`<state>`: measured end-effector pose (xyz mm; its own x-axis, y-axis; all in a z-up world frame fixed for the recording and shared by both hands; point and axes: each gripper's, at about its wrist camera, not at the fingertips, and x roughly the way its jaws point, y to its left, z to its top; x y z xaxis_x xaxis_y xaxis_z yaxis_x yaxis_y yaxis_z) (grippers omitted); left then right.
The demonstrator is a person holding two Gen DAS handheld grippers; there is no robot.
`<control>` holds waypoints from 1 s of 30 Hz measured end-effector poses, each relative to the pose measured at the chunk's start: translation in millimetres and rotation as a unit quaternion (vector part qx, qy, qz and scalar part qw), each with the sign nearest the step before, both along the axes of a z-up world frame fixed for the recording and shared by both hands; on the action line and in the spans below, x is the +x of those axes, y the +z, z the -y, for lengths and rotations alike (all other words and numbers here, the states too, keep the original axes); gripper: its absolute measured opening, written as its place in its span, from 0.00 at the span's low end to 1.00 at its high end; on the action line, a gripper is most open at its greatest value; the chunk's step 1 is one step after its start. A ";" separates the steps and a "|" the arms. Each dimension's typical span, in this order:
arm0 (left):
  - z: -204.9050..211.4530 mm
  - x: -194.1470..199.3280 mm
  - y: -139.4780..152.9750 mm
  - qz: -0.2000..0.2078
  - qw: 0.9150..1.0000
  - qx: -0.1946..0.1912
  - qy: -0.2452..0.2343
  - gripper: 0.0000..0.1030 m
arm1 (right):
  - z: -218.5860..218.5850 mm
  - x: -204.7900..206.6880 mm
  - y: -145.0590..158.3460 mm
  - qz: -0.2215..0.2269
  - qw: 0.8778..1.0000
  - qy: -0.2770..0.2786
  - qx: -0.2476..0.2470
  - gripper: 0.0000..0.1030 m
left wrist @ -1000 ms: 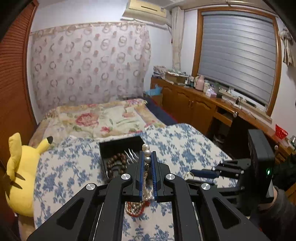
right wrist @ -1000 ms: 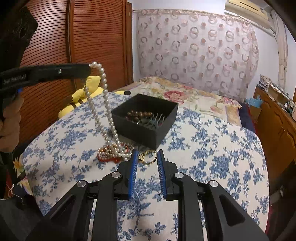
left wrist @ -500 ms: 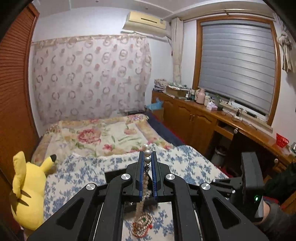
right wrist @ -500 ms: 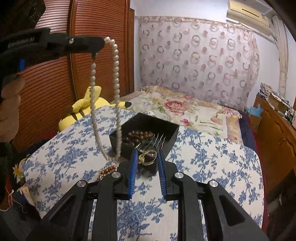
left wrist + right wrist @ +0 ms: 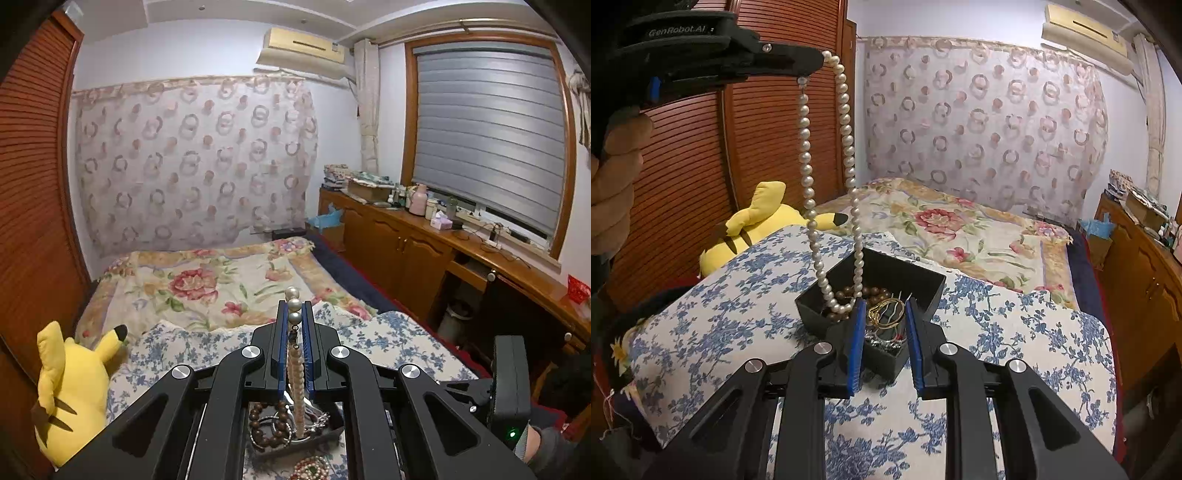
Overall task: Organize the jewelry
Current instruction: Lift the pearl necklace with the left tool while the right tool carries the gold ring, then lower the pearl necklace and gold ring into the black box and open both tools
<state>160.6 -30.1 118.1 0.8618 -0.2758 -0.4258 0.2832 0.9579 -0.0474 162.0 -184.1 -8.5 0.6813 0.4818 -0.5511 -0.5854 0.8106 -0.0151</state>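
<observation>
My left gripper is shut on a white pearl necklace. The right wrist view shows that gripper high at the upper left, with the pearl necklace hanging as a long loop. Its lowest pearls dip into the black box on the blue-flowered bedspread. My right gripper is shut on a thin gold bangle, held just above the near side of the box. Brown beads and silver pieces lie inside the box.
A heap of red and pearl beads lies on the bedspread near the box. A yellow plush toy leans against the slatted wooden wardrobe on the left. A flowered quilt lies beyond, and a wooden sideboard runs along the right.
My left gripper has risen and pulled the pearl necklace off the bead heap, so that it now hangs over the box. My right gripper has carried the gold bangle forward over the box.
</observation>
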 end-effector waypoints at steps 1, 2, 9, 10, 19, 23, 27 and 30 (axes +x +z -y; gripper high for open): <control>-1.2 4.7 -6.2 -0.007 1.000 0.000 0.002 0.06 | -1.1 3.7 -1.1 -0.001 1.000 -0.001 0.001 0.23; -2.6 8.9 -12.2 -0.014 1.000 0.000 0.004 0.06 | -1.8 6.7 -1.9 -0.002 1.000 -0.001 0.002 0.23; -14.8 31.9 -67.6 -0.068 0.998 -0.009 0.014 0.06 | -11.3 35.2 -21.2 -0.009 1.000 0.006 0.005 0.23; -17.1 34.9 -75.5 -0.074 0.997 -0.008 0.016 0.06 | -13.5 40.4 -25.6 -0.014 1.000 0.008 0.004 0.23; -21.7 39.5 -102.3 -0.099 0.995 -0.003 0.019 0.07 | -31.5 54.9 -43.5 -0.030 0.999 0.019 -0.006 0.24; -24.1 36.8 -104.8 -0.099 0.995 0.000 0.022 0.07 | -33.8 58.0 -47.5 -0.037 0.999 0.020 -0.009 0.32; -26.2 34.3 -105.4 -0.097 0.995 0.001 0.023 0.07 | -33.9 57.1 -47.6 -0.032 0.999 0.015 -0.012 0.36; -27.7 28.0 -107.6 -0.096 0.995 0.001 0.023 0.07 | -31.5 51.7 -44.7 -0.026 0.999 0.014 -0.014 0.36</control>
